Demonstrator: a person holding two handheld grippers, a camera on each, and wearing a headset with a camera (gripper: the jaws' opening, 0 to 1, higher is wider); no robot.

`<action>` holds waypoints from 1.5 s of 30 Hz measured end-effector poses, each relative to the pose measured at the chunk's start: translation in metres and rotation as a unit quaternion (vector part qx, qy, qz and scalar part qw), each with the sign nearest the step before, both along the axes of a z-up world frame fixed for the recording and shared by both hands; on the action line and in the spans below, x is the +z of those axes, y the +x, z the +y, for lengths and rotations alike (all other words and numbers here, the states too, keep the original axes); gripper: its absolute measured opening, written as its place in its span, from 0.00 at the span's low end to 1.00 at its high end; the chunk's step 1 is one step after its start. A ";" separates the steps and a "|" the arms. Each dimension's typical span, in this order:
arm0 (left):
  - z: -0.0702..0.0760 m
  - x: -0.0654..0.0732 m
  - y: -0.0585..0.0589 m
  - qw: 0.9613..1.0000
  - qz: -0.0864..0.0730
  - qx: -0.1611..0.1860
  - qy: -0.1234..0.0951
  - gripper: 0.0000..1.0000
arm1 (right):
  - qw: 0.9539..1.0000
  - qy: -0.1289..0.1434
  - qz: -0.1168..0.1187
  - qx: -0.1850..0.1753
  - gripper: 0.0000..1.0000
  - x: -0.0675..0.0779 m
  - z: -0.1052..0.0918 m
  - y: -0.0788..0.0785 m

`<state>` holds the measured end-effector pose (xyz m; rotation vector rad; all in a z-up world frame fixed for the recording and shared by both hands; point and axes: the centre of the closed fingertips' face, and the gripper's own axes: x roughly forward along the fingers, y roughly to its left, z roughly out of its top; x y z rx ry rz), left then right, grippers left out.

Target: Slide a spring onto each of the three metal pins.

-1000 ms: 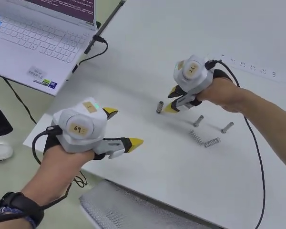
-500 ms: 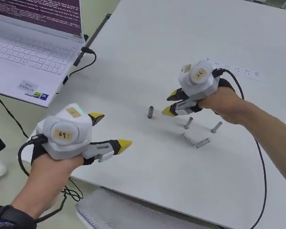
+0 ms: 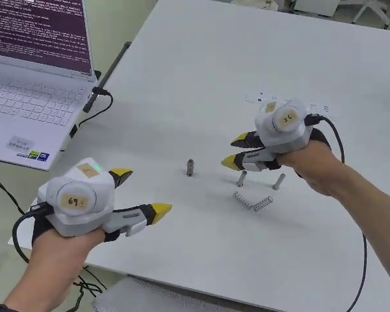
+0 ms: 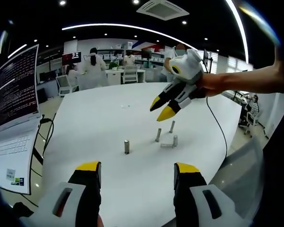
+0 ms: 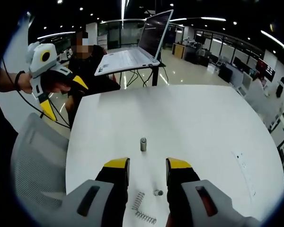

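On the white table one metal pin wearing a spring stands upright by itself. Two bare pins stand to its right, with two loose springs lying just in front of them. My right gripper hovers open over the nearer bare pin, nothing between its jaws. In the right gripper view that pin sits low between the jaws and the sprung pin lies ahead. My left gripper is open and empty near the table's front left; its own view shows the sprung pin.
An open laptop sits at the far left with a black cable plugged into its side. A grey mesh chair back lies below the table's front edge. People sit at desks in the background.
The head camera has shifted, moving the whole scene left and down. My right gripper has drawn back from the sprung pin towards the bare pins. The left gripper holds its place.
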<state>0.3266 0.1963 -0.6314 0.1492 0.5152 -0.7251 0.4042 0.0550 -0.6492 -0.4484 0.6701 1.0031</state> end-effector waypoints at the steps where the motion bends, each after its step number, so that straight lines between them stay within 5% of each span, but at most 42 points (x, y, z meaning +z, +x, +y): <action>1: -0.001 0.000 0.000 1.000 0.000 -0.001 0.000 0.58 | 1.000 0.001 -0.004 -0.003 0.29 0.002 -0.002 -0.001; 20: -0.019 0.001 0.008 1.000 0.002 -0.018 0.004 0.58 | 0.991 0.062 -0.029 -0.118 0.36 0.017 -0.062 -0.024; 45: -0.030 0.011 0.022 1.000 -0.003 -0.024 0.007 0.58 | 0.966 0.094 -0.042 -0.239 0.47 0.036 -0.147 -0.075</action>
